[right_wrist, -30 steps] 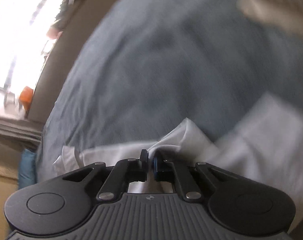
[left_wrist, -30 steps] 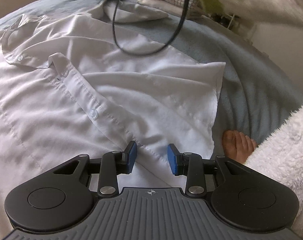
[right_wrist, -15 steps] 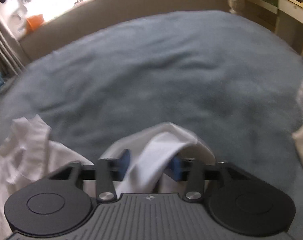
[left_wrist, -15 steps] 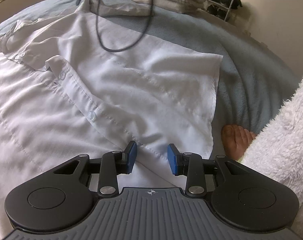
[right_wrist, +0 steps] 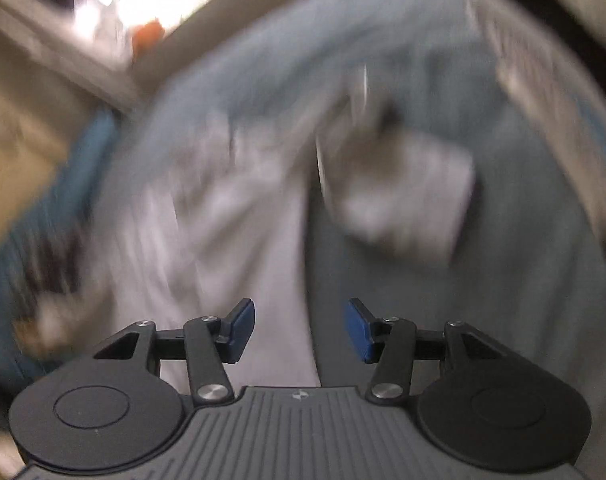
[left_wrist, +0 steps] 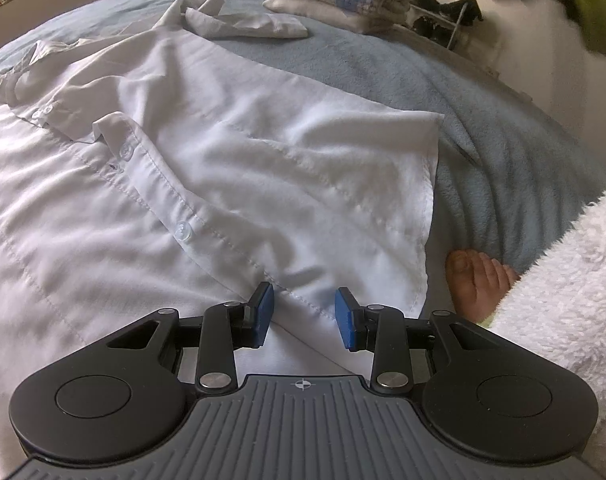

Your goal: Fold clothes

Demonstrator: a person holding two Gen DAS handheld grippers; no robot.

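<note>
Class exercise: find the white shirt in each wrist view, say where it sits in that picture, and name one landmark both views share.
Left wrist view: the white shirt fills the left and centre, buttoned placket running towards the camera.
Right wrist view: the shirt, blurred, spans the middle, from centre-left down between the open jaws.
Shared landmark: the blue-grey blanket beneath it.

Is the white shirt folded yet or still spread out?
Mostly spread: white shirt lies open on the bed, only its far sleeve bunched.

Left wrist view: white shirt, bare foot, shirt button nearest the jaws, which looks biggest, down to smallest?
1. White shirt, spread across most of the picture.
2. Bare foot, at the blanket's edge.
3. Button, the smallest by far.
</note>
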